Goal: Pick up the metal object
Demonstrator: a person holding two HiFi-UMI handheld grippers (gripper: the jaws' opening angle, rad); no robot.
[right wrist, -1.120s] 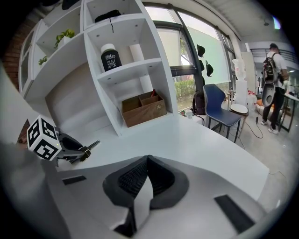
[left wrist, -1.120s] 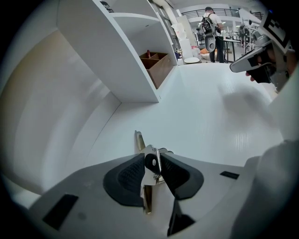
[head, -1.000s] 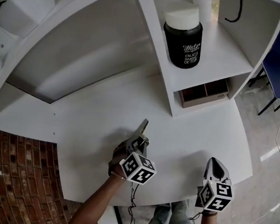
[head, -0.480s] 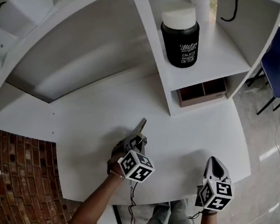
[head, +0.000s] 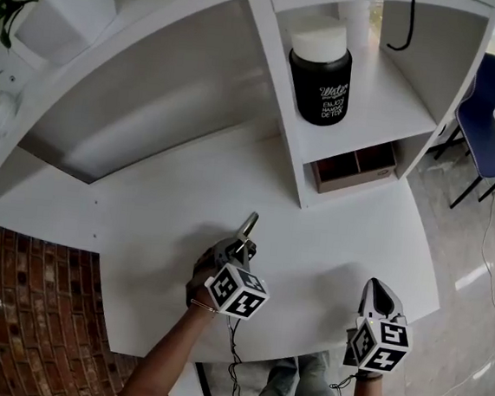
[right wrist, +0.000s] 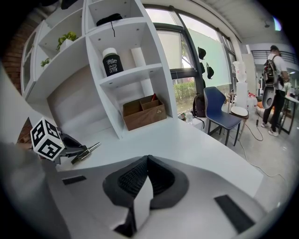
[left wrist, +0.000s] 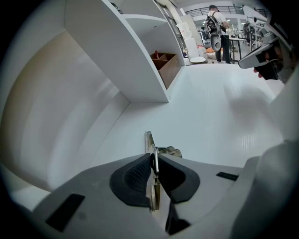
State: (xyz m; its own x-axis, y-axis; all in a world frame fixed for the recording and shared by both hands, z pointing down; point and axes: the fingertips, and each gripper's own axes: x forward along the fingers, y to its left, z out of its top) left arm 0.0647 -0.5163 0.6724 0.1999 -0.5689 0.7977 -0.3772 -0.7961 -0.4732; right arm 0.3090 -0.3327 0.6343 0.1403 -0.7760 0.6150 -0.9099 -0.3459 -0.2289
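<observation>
while its jaws have just been closing, left gripper [head: 241, 246] pinches the metal object [head: 248, 227] between both pads, thin edge upright, its tip sticking out past the fingertips over the white desk [head: 339, 236]. right gripper [head: 381, 293] has fingers pressed together with nothing between them, near the desk's front edge; the object is well apart, off to those fingers' left. black jar [head: 321, 65] stands on the shelf [head: 369, 109] beyond both sets of fingertips.
</observation>
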